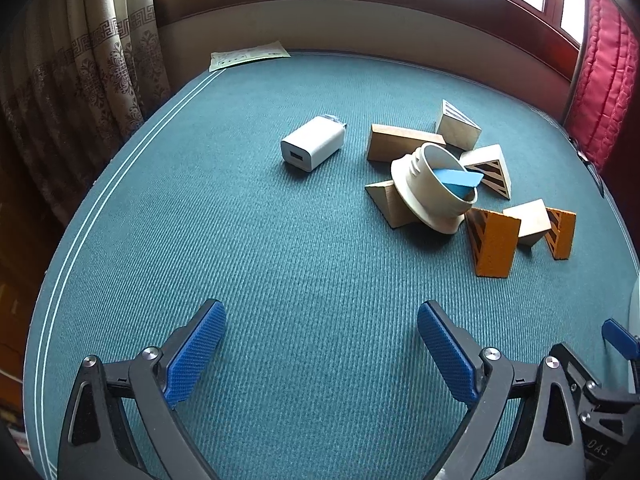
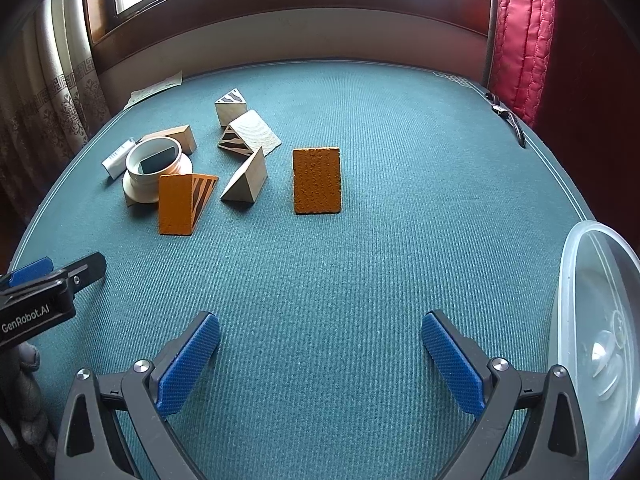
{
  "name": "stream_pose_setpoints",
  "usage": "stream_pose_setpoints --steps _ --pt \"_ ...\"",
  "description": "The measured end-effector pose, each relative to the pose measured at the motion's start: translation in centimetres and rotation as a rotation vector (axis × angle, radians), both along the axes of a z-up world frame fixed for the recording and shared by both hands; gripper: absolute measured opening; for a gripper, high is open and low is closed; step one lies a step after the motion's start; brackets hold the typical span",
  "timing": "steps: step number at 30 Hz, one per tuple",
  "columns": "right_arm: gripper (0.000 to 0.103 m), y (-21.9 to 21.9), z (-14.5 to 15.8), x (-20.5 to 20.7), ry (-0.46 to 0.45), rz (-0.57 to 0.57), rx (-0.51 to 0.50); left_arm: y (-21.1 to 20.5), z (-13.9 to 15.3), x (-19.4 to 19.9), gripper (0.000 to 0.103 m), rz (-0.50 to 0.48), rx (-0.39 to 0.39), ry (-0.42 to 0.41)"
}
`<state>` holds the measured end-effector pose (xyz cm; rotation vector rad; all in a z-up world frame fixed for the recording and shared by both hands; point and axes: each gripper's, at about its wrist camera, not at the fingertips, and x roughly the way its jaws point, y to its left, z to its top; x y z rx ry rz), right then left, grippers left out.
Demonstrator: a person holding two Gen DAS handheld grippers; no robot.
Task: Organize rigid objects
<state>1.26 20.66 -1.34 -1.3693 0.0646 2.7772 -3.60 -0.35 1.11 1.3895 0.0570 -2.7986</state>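
Observation:
Several wooden wedge blocks lie on the teal table point(image 1: 280, 280). A cream round cup point(image 1: 434, 188) leans on one wedge and holds a blue piece point(image 1: 458, 182). A white USB charger point(image 1: 314, 143) lies left of the pile. Two orange-faced wedges point(image 1: 492, 242) stand at the right. In the right wrist view the cup point(image 2: 154, 170), an orange wedge point(image 2: 178, 204) and a separate orange wedge point(image 2: 317, 181) show. My left gripper point(image 1: 320, 344) is open and empty, well short of the pile. My right gripper point(image 2: 320, 360) is open and empty, in front of the separate orange wedge.
A clear plastic container point(image 2: 600, 344) stands at the table's right edge beside my right gripper. A paper sheet point(image 1: 248, 55) lies at the far left corner. Curtains point(image 1: 80, 80) hang left, a red quilted cloth point(image 2: 520, 36) right, a window behind.

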Motion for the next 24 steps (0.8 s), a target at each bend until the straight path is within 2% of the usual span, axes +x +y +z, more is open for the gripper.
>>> stream_pose_setpoints --steps 5,12,24 --pt "0.103 0.1 0.0 -0.1 0.001 0.0 -0.003 -0.8 0.6 -1.9 0.097 0.034 -0.015 0.012" --pt "0.103 0.1 0.0 -0.1 0.001 0.001 -0.003 -0.9 1.7 -4.2 0.097 0.024 -0.046 0.061" --pt "0.103 0.2 0.1 -0.1 -0.001 0.001 0.001 -1.9 1.4 -8.4 0.086 0.042 -0.063 0.078"
